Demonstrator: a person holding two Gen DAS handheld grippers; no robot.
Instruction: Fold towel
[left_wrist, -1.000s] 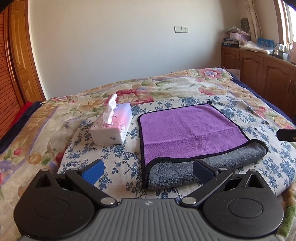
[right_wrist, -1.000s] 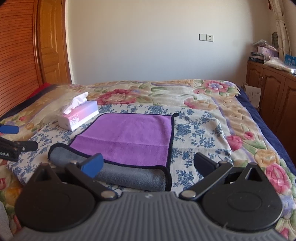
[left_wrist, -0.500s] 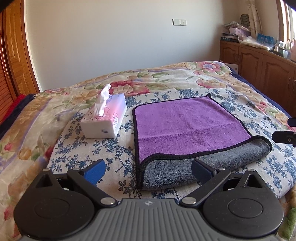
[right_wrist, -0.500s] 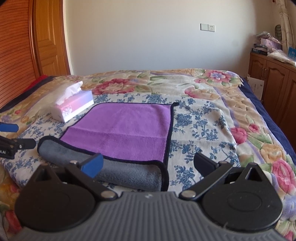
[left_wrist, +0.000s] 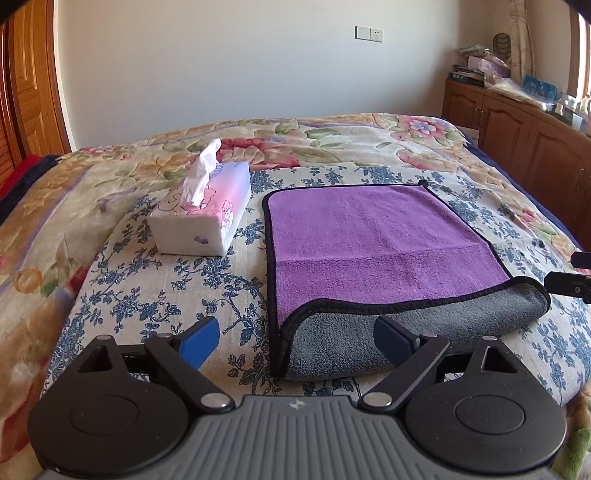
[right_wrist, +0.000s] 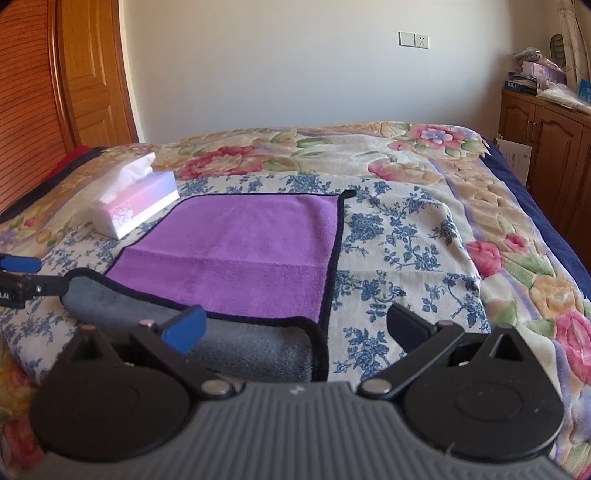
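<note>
A purple towel (left_wrist: 369, 236) with black trim lies flat on the bed, its near edge turned over so the grey underside (left_wrist: 406, 325) shows. It also shows in the right wrist view (right_wrist: 243, 254). My left gripper (left_wrist: 295, 336) is open and empty, just short of the towel's near left corner. My right gripper (right_wrist: 295, 326) is open and empty, just short of the near right corner (right_wrist: 317, 332). Each gripper's tip shows at the edge of the other's view.
A pink and white tissue box (left_wrist: 207, 218) stands left of the towel, close to its edge. The floral bedspread (left_wrist: 332, 136) stretches to the far wall. Wooden cabinets (left_wrist: 524, 140) stand at the right, a wooden door (right_wrist: 92, 74) at the left.
Both grippers have moved forward and lower toward the towel's near edge; the towel looks larger in both views. The towel and tissue box have not moved.
</note>
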